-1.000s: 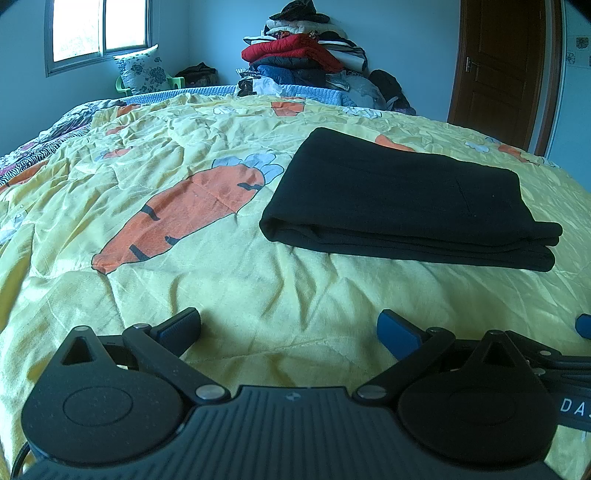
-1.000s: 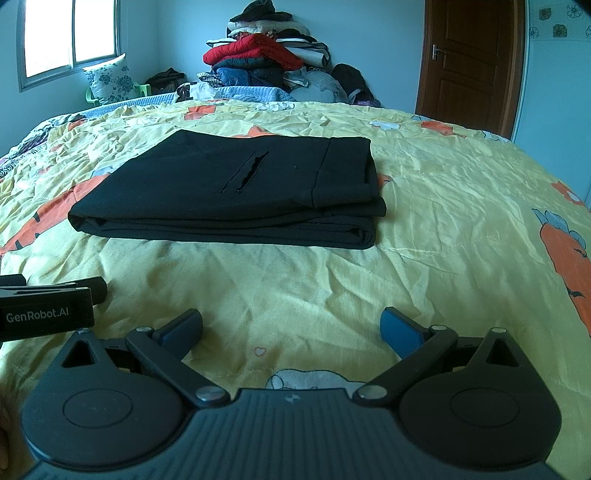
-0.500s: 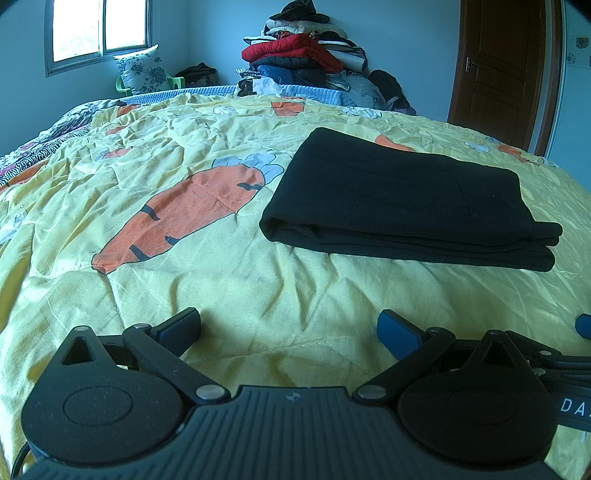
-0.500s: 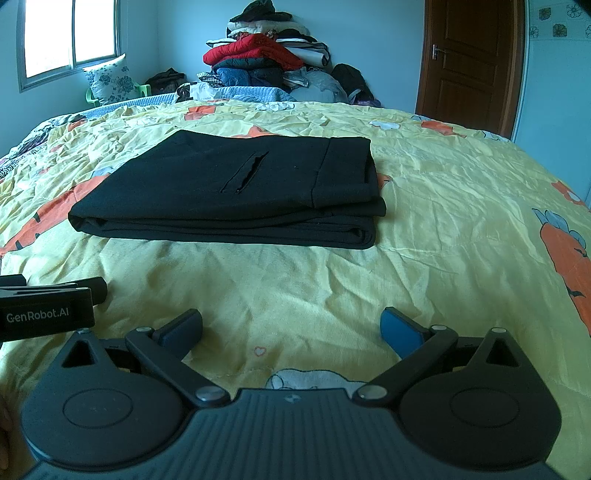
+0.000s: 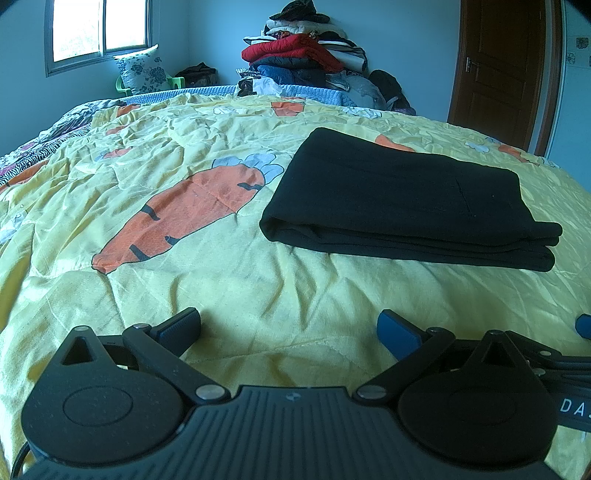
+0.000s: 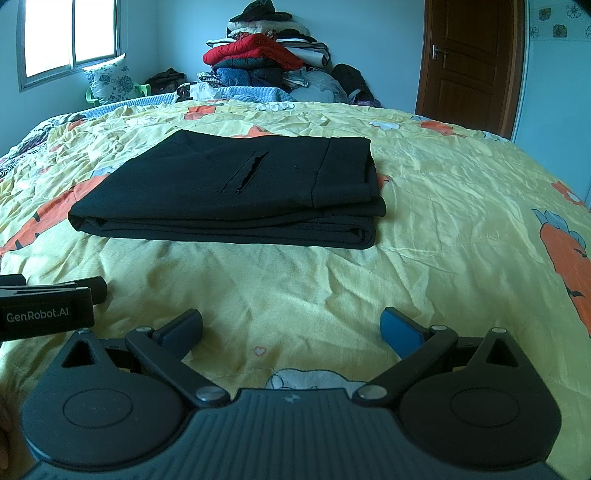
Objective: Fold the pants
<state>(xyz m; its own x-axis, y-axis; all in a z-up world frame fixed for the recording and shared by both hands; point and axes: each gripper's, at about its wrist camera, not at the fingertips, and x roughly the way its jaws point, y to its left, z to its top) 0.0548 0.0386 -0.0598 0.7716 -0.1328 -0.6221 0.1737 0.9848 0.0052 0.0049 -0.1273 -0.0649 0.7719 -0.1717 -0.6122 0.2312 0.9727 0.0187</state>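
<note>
We hold our left gripper [image 5: 290,326] low over the yellow bedspread [image 5: 229,280], its two blue-padded fingers spread wide with nothing between them. Our right gripper [image 6: 291,326] sits the same way, fingers released and apart, gripping nothing, hovering just above the cloth.

The black pants [image 5: 402,195] lie folded into a flat rectangular stack on the bedspread, well ahead of both grippers and touching neither. From the left wrist view they sit at about 1 o'clock; from the right wrist view the pants [image 6: 236,188] sit at about 11 o'clock, with a slit pocket [image 6: 245,171] showing on the top layer and the stacked edges facing us.

A large printed carrot [image 5: 181,214] lies on the bedspread at 10 o'clock of the left view, just beside the pants' left edge. In the right view, the side of our left gripper shows at 9 o'clock, close to the right one.

At 12 o'clock in both views a pile of clothes [image 6: 266,59] stands against the far wall. A window [image 5: 98,31] is at 11 o'clock, a brown door [image 6: 469,62] at 1 o'clock.
</note>
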